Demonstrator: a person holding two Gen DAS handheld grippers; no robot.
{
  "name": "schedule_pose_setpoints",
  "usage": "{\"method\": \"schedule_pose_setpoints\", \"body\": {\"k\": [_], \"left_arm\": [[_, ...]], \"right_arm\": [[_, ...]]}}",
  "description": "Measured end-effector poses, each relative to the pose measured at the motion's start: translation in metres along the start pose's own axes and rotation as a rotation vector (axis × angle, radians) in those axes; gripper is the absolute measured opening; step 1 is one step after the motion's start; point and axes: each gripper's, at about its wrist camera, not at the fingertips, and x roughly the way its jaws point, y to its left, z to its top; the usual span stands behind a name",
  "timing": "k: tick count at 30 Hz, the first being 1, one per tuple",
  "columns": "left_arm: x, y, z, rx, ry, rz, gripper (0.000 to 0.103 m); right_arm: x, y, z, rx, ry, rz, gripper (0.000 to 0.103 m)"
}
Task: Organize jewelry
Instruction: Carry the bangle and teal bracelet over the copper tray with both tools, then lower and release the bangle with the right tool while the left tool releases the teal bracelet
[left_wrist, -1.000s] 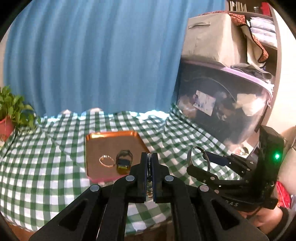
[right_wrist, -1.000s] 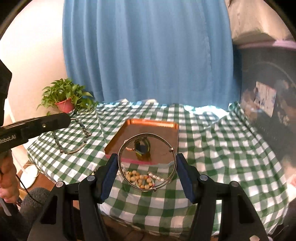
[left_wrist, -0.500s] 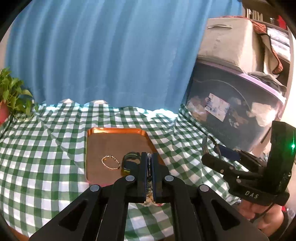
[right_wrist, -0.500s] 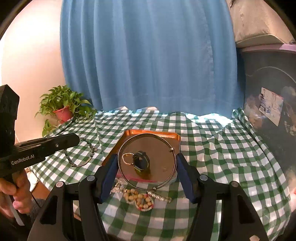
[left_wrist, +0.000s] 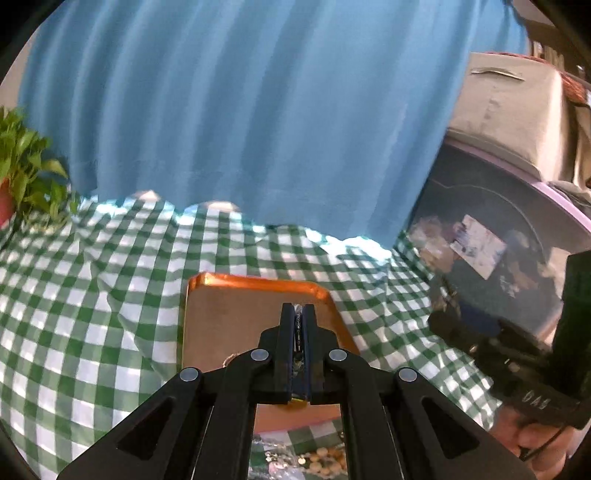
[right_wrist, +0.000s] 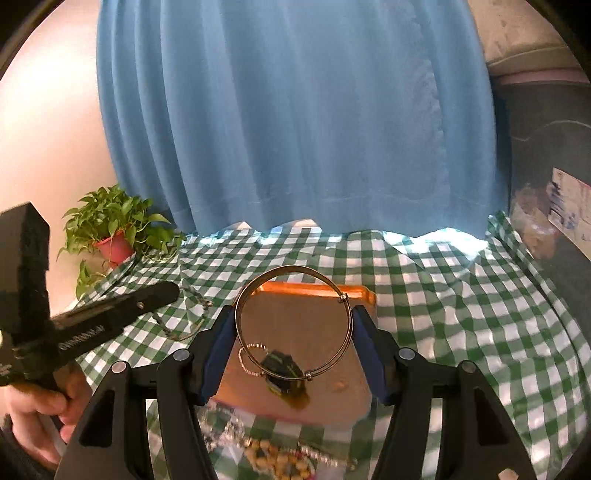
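An orange tray lies on the green checked cloth; it also shows in the right wrist view. My left gripper is shut on a beaded necklace that hangs from it beside the tray's left edge. My right gripper is shut on a thin metal bangle, held upright over the tray. On the tray lie a thin gold chain bracelet and a dark watch. A pile of beaded jewelry lies on the cloth in front of the tray.
A potted plant stands at the table's far left. A blue curtain hangs behind. A dark storage bin with a grey bag on top stands at the right.
Both grippers have moved forward toward the tray. The bangle now stands over the tray, and the left gripper's tips are over the tray's middle.
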Motion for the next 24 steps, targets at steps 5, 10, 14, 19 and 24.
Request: {"method": "schedule_pose_setpoints", "body": {"k": [5, 10, 14, 19, 24], "left_arm": [[0.026, 0.017, -0.024, -0.045, 0.046, 0.014, 0.004], [0.048, 0.02, -0.044, -0.003, 0.105, 0.059, 0.004], [0.061, 0.028, -0.057, -0.001, 0.142, 0.092, 0.004], [0.076, 0.04, -0.07, -0.011, 0.198, 0.137, 0.004], [0.086, 0.048, -0.076, -0.009, 0.225, 0.182, 0.004]], "right_arm": [[0.014, -0.004, 0.001, -0.04, -0.02, -0.008, 0.058], [0.037, -0.026, -0.02, 0.01, 0.039, -0.002, 0.058], [0.062, -0.038, -0.04, 0.017, 0.097, 0.008, 0.058], [0.08, -0.051, -0.054, 0.038, 0.127, 0.05, 0.058], [0.094, -0.056, -0.064, 0.059, 0.157, 0.077, 0.058]]}}
